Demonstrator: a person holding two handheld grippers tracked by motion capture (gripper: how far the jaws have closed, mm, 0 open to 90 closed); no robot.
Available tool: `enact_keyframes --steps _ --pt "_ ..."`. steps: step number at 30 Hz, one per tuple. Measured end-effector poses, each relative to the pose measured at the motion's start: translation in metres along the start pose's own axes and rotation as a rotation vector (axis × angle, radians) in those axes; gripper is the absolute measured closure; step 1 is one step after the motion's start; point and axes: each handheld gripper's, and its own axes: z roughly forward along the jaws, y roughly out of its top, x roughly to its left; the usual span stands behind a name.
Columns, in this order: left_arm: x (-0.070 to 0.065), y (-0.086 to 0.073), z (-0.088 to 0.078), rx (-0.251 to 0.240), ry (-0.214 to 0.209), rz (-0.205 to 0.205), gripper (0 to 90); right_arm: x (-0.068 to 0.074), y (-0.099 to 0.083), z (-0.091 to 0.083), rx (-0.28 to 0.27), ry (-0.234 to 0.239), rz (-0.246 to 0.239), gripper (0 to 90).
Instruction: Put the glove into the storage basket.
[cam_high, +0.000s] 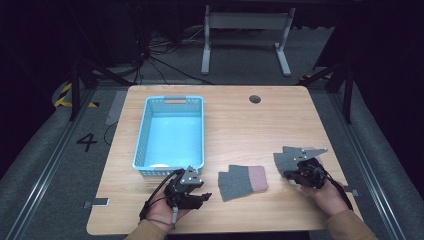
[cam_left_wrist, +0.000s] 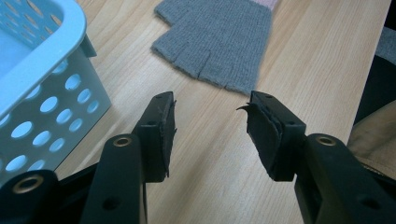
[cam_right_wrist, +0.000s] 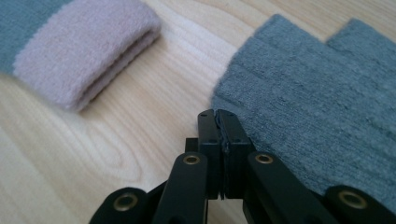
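Two grey fingerless gloves on the table, one at each tool.

My right gripper (cam_right_wrist: 219, 114) is closed on nothing, its tips at the edge of the right glove (cam_right_wrist: 317, 107), whose far part is cut off. My left gripper (cam_left_wrist: 210, 126) stands half open and empty; the pink-cuffed glove (cam_left_wrist: 219, 39) lies just ahead, beside the blue basket (cam_left_wrist: 42, 60).

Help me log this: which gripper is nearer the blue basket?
Left. The left gripper sits just below the blue basket's near corner; the right gripper is across the table by a grey glove.
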Motion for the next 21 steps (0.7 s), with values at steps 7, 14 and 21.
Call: enact_keyframes --steps 7,14,21 --pt "0.000 0.001 0.001 0.004 -0.003 0.002 52.2 -0.003 0.008 0.007 -0.006 -0.012 0.004 88.9" --pt "0.001 0.000 0.000 0.001 -0.006 -0.004 52.2 -0.008 0.012 -0.012 -0.057 -0.005 0.000 82.5" --pt "0.002 -0.001 0.000 0.002 -0.002 -0.006 52.2 -0.033 0.023 -0.030 -0.070 -0.026 -0.009 62.0"
